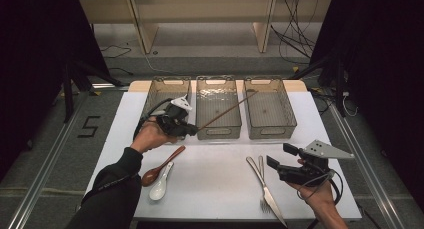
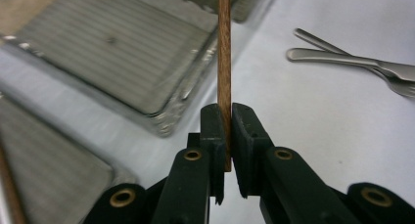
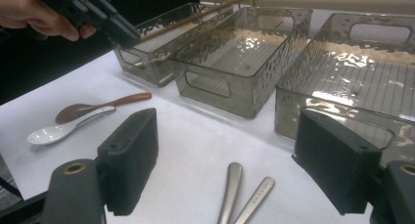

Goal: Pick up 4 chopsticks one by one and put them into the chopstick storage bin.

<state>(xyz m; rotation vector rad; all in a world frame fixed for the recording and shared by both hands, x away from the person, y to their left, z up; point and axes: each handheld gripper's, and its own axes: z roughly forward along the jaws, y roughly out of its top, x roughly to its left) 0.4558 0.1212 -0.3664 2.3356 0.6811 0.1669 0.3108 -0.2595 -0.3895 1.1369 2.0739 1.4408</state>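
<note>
**Wooden chopstick clamped in the left tongs above the bins**

The left tongs are clenched on a thin wooden chopstick, which is gripped near its lower end between the two black pads. The stick is carried clear of the table and slanted up and across the middle bin, its far tip reaching over the right bin. The right tongs are held wide apart with nothing between the pads, above the table just right of a fork and a knife.

In the left gripper view the chopstick's upper part is cut off by the frame edge. In the right gripper view the fork and knife are seen by their handles alone.

The left hand is raised in front of the left bin, the forearm in a dark sleeve. The right hand is kept low at the table's near right corner. A brown wooden spoon and a white spoon are left lying side by side near the left forearm.
</note>
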